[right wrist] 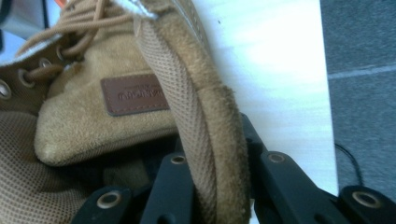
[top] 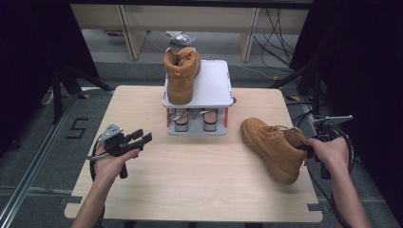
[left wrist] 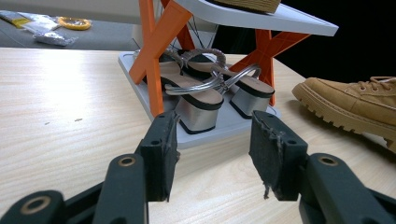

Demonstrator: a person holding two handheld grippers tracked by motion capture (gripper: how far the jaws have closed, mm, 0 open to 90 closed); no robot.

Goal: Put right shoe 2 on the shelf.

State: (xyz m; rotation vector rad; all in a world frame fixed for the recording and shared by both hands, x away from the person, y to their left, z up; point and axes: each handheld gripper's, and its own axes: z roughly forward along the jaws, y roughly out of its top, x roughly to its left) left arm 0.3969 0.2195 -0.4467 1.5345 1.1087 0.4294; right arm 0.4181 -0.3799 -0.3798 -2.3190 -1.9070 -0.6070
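Observation:
A tan suede boot [top: 273, 145] lies on the right of the wooden table [top: 199, 175], toe toward the rack. My right gripper [top: 306, 151] is shut on its heel collar; in the right gripper view the black jaws [right wrist: 212, 154] clamp the padded collar wall [right wrist: 201, 116], one inside and one outside. The matching boot [top: 181, 76] stands on the left of the top shelf of a white rack [top: 214, 83]. My left gripper [top: 142, 137] is held over the table's left side, open and holding nothing [left wrist: 215, 149], and faces the rack's lower shelf.
Silver heeled sandals [left wrist: 205, 84] sit on the rack's lower shelf between orange cross supports [left wrist: 154, 51]. The table's right edge [top: 304, 156] is close to the held boot. Cables [top: 280, 28] and a plastic bag [top: 180, 38] lie on the floor behind.

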